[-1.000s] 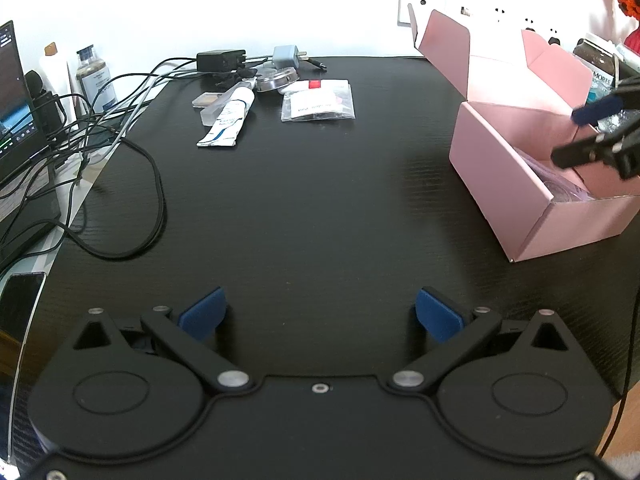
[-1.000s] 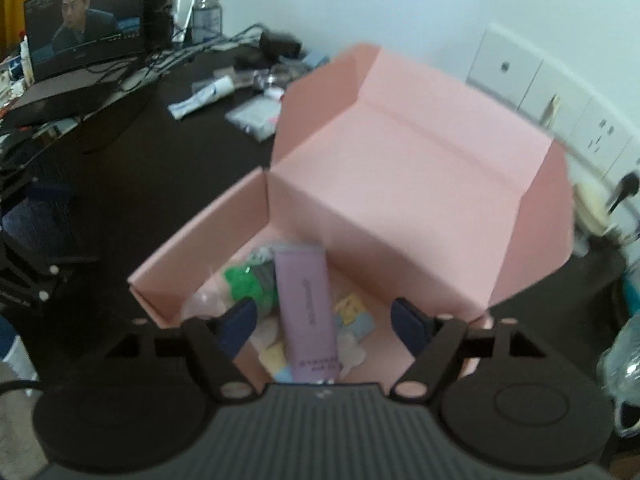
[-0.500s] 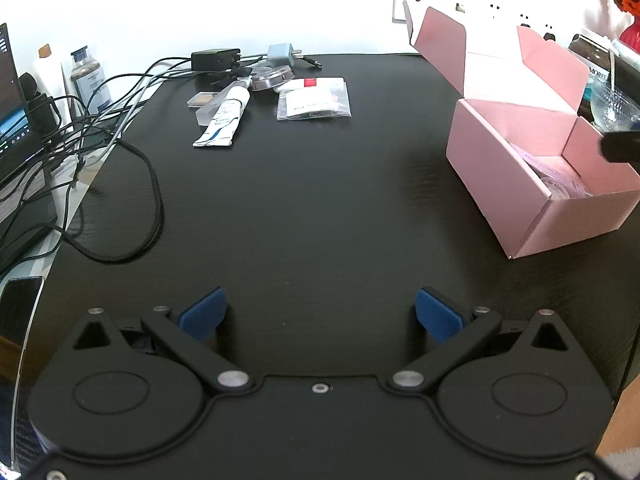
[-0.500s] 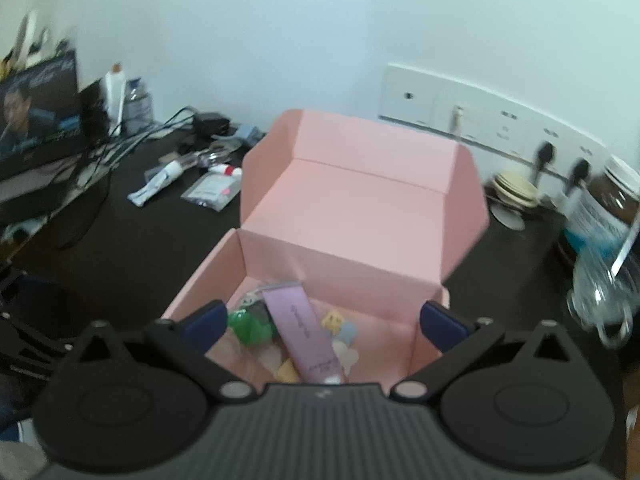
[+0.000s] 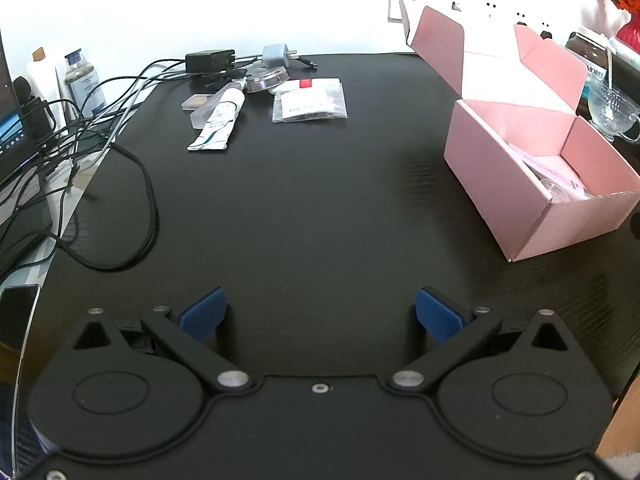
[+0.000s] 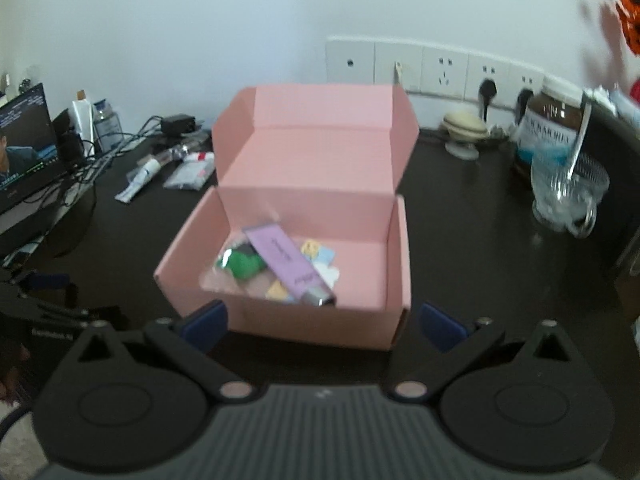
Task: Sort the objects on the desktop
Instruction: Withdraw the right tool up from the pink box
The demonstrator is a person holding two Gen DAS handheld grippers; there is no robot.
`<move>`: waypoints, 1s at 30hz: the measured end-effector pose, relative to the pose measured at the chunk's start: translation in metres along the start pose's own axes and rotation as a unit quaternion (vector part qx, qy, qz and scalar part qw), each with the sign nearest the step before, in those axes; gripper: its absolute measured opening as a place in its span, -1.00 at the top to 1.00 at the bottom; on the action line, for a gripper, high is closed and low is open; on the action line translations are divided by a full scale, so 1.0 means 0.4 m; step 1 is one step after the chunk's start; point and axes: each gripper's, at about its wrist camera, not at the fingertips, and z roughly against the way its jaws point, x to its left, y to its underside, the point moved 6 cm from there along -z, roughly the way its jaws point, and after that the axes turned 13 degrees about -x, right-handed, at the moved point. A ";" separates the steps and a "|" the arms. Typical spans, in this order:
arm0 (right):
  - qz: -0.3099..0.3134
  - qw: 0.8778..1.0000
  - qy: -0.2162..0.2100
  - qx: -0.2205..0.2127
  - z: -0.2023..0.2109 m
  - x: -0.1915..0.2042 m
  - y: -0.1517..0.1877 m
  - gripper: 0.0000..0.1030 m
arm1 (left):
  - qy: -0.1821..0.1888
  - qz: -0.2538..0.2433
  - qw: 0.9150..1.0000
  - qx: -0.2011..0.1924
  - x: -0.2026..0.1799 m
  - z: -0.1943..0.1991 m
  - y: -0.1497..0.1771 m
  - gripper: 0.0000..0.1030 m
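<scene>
hovering released: left hand-held gripper (image 5: 318, 312), right hand-held gripper (image 6: 322, 322) before pink box (image 6: 280, 320).

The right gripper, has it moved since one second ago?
Yes. The right gripper has pulled back and away from the pink box: earlier it hung over the box's inside, now its open fingers sit before the front wall.

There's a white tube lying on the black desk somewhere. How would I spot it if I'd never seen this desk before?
Start at the open pink cardboard box on the black desk, then look across to the far corner where the black cables pile up. The white squeeze tube with blue print lies flat there, beside a clear plastic bag with a red label. It alone is long and narrow.
</scene>
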 end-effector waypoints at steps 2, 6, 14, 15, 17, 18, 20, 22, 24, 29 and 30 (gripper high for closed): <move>-0.004 1.000 0.005 0.009 -0.007 0.000 0.016 -0.99 | 0.002 -0.002 1.000 0.001 0.001 -0.002 -0.002 -1.00; -0.024 1.000 0.008 0.012 -0.005 0.001 0.034 -0.99 | 0.002 0.001 1.000 0.005 0.012 -0.018 -0.014 -1.00; -0.060 0.998 -0.002 0.010 -0.005 -0.008 0.035 -0.99 | -0.008 0.018 1.000 0.014 0.050 -0.066 -0.055 -1.00; -0.064 0.998 -0.004 0.010 -0.005 -0.009 0.033 -0.99 | -0.009 0.020 1.000 0.015 0.055 -0.071 -0.060 -0.99; -0.072 0.997 -0.009 0.009 -0.005 -0.011 0.028 -0.99 | -0.012 0.025 0.999 0.017 0.065 -0.083 -0.070 -0.98; -0.076 0.997 -0.012 0.008 -0.005 -0.012 0.026 -0.99 | -0.013 0.028 0.999 0.016 0.069 -0.092 -0.080 -0.96; -0.080 0.997 -0.015 0.007 -0.006 -0.012 0.022 -0.99 | -0.014 0.036 0.999 0.012 0.079 -0.110 -0.100 -0.95; -0.077 0.997 -0.016 0.006 -0.006 -0.011 0.018 -0.99 | -0.017 0.042 0.999 0.012 0.085 -0.131 -0.118 -0.92; -0.072 0.997 -0.017 0.005 -0.006 -0.012 0.015 -0.99 | -0.019 0.049 0.999 0.012 0.091 -0.154 -0.134 -0.90; -0.069 0.997 -0.016 0.003 -0.004 -0.022 0.010 -0.99 | -0.026 0.070 0.997 0.012 0.102 -0.201 -0.167 -0.84; -0.070 0.997 -0.016 0.003 -0.004 -0.024 0.009 -0.99 | -0.027 0.071 0.997 0.011 0.102 -0.208 -0.172 -0.83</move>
